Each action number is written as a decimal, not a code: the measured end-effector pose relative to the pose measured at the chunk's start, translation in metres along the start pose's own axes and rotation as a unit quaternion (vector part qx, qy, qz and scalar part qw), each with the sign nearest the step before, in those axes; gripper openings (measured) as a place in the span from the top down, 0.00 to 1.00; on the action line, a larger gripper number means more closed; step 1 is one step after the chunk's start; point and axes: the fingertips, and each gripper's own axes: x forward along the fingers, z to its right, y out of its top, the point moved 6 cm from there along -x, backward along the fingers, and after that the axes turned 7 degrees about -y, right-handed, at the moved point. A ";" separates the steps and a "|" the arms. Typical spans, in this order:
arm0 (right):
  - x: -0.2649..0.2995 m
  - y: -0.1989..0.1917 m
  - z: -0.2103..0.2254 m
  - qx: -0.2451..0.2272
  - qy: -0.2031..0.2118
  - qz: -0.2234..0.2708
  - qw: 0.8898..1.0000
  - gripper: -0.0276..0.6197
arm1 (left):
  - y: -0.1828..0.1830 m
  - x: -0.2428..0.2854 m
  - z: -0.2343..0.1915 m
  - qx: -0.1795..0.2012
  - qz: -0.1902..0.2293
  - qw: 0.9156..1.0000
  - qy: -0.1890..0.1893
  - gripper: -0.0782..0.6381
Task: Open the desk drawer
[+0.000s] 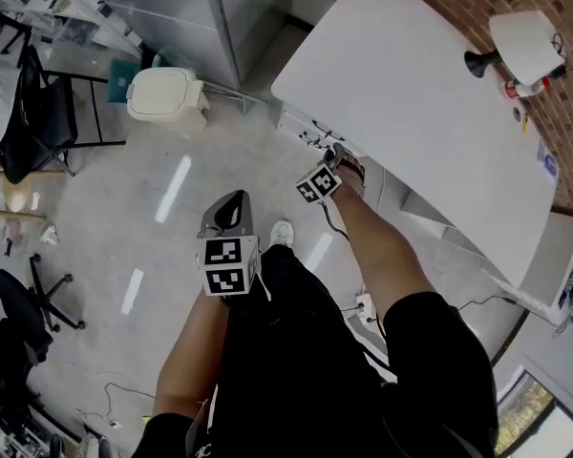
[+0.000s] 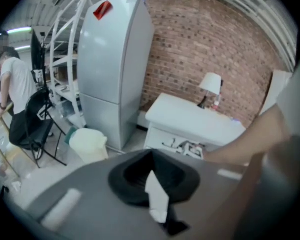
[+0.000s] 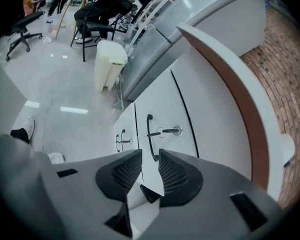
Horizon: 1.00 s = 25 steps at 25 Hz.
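Observation:
The white desk (image 1: 420, 84) stands at the upper right, with its drawer fronts (image 1: 310, 134) under the near corner. My right gripper (image 1: 336, 156) is just in front of those drawers and points down at them. In the right gripper view its jaws (image 3: 150, 171) stand open with nothing between them. Just beyond them is a black drawer handle (image 3: 150, 137), with a key in a lock (image 3: 171, 131) beside it and a second handle (image 3: 122, 140) further left. My left gripper (image 1: 231, 208) hangs over the floor, apart from the desk. Its black pads (image 2: 152, 176) look closed together and empty.
A cream lidded bin (image 1: 164, 95) stands beside a tall grey fridge (image 2: 115, 64). A white lamp (image 1: 525, 41) and small items sit at the desk's far end by the brick wall. A black chair (image 1: 38, 113) stands left. A person (image 2: 12, 84) stands far off.

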 end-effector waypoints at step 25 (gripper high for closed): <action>0.066 0.006 -0.009 -0.123 -0.033 -0.025 0.992 0.94 | -0.037 0.020 -0.027 -0.025 -0.037 0.999 0.021 0.89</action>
